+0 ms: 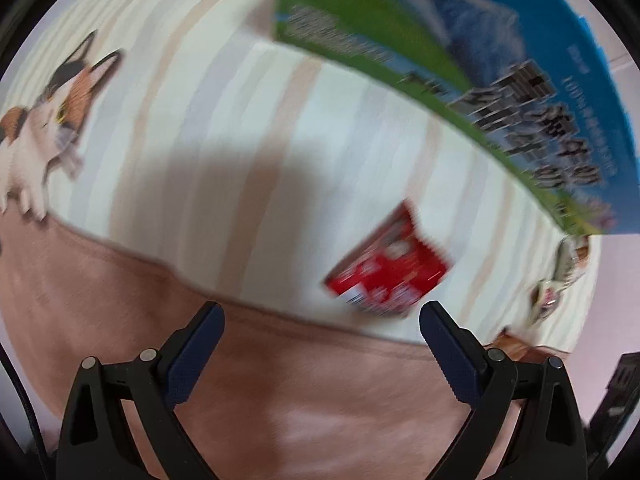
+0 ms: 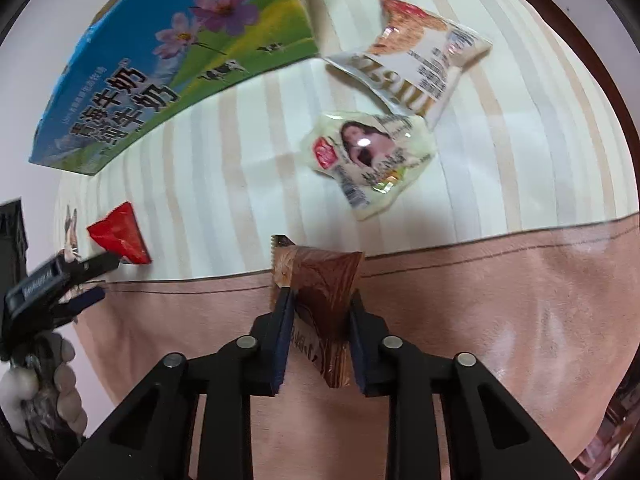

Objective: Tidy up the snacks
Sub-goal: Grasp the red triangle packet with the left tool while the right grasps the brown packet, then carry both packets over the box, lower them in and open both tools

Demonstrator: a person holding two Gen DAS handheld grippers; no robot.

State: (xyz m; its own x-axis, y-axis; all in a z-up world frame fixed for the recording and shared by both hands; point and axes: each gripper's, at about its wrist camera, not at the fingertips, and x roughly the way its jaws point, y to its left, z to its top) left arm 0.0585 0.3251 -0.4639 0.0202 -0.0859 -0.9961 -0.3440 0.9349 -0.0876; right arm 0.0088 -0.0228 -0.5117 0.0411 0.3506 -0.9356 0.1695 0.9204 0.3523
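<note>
Our right gripper (image 2: 320, 312) squeezes a shiny brown snack packet (image 2: 324, 280). Our left gripper (image 1: 322, 320) is wide apart, holding nothing. A small red snack packet (image 1: 386, 268) lies at one o'clock from it, on the striped cloth (image 1: 224, 152).

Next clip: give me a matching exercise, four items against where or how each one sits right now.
Items:
1. brown packet
2. red packet
3. milk carton box
4. left gripper

States:
A. open, holding nothing
B. lying on the striped cloth near the left gripper
C. clamped in the right gripper
D. standing at the far side of the cloth

Pairs: 1-C, 2-B, 3-D, 4-A
</note>
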